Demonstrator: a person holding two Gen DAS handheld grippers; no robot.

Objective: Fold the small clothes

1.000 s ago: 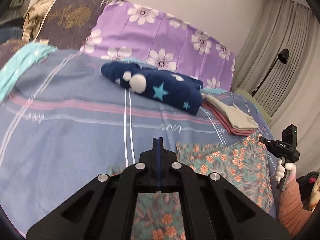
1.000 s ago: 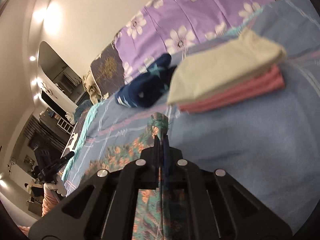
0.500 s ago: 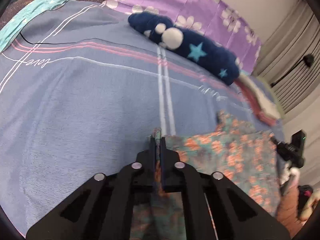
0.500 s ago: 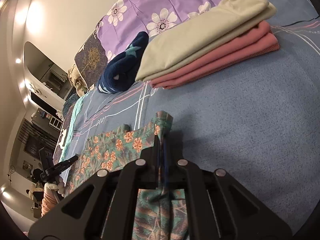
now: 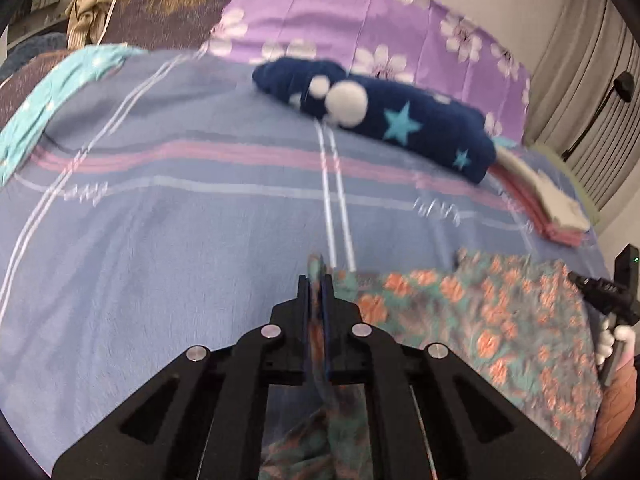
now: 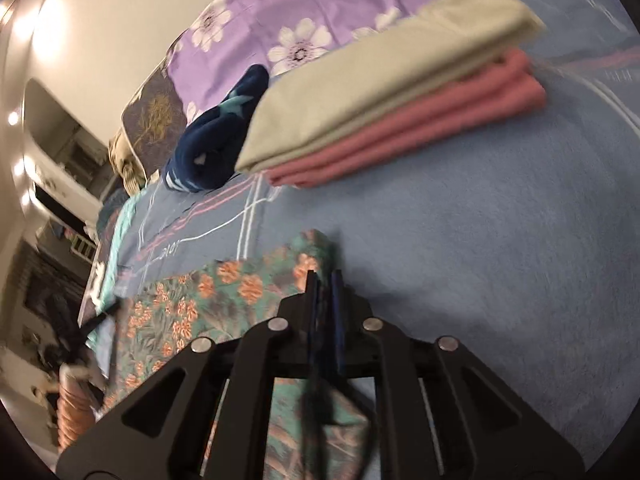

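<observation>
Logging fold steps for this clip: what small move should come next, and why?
Probably lower both corners onto the bed and let go. The left claw and right claw each pinch a corner of the floral garment, which lies stretched flat across the blue bedspread between them.

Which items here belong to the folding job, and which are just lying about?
In the job: floral garment, left gripper, right gripper, folded beige and pink stack.
Lying about: navy star-print item, purple flowered pillow, floor lamp.
</observation>
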